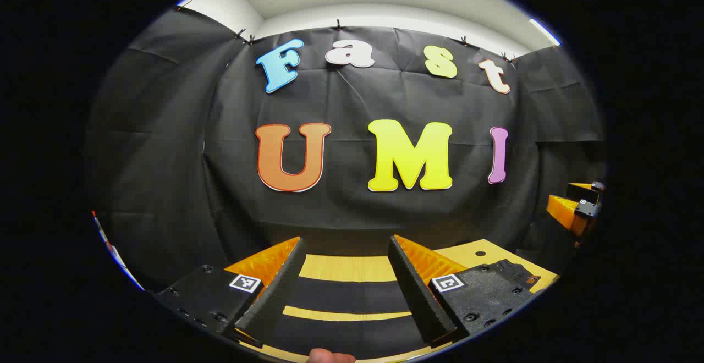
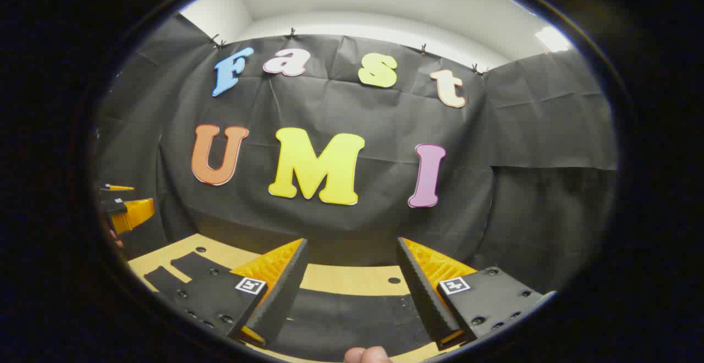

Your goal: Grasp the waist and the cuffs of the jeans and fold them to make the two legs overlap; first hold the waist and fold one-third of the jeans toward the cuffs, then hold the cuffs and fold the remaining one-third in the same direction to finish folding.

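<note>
Currently both units raised, facing booth wall.
Left hand-held gripper (image 1: 346,242) released at lower centre; right hand-held gripper (image 2: 352,242) released, dark jeans (image 2: 352,319) on table (image 2: 352,278) below.

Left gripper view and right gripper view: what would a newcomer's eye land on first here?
First, each view's own open tongs, the left tongs and the right tongs, jutting up from the bottom with nothing between the fingers. Beneath them lies a dark garment, likely the jeans, on a yellowish wooden table. Behind hangs the black cloth wall.
</note>
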Available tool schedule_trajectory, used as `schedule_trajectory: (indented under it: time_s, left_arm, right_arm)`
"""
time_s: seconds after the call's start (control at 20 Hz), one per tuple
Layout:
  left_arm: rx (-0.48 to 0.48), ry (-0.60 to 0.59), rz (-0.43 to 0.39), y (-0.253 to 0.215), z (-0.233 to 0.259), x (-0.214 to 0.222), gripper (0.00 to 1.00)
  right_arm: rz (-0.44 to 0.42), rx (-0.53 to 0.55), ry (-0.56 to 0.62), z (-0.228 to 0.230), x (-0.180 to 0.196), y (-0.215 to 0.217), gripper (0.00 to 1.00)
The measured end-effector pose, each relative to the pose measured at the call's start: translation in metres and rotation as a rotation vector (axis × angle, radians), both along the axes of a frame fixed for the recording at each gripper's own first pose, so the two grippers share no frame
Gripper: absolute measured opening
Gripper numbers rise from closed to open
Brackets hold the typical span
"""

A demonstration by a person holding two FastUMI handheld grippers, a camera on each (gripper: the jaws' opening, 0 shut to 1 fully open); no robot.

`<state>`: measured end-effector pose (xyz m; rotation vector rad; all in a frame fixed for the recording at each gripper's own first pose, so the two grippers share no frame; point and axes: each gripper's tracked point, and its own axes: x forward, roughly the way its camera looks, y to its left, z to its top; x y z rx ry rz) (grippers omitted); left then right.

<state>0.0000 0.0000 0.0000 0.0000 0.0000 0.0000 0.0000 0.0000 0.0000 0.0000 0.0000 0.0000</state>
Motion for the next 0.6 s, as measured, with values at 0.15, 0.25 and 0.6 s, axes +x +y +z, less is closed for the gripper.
schedule_trajectory:
  time_s: [0.15, 0.25, 0.6]
  left_arm:
    - [0.004, 0.014, -0.001, -0.002, -0.005, 0.004, 0.97]
    - [0.01, 0.018, 0.005, -0.001, -0.007, 0.005, 0.97]
    - [0.023, 0.012, 0.032, 0.005, -0.002, 0.014, 1.0]
  right_arm:
    - [-0.005, 0.006, 0.012, -0.005, 0.007, -0.008, 0.97]
    - [-0.008, 0.006, 0.015, -0.007, 0.011, -0.012, 0.98]
    - [-0.003, 0.01, 0.018, -0.01, 0.025, -0.014, 0.98]
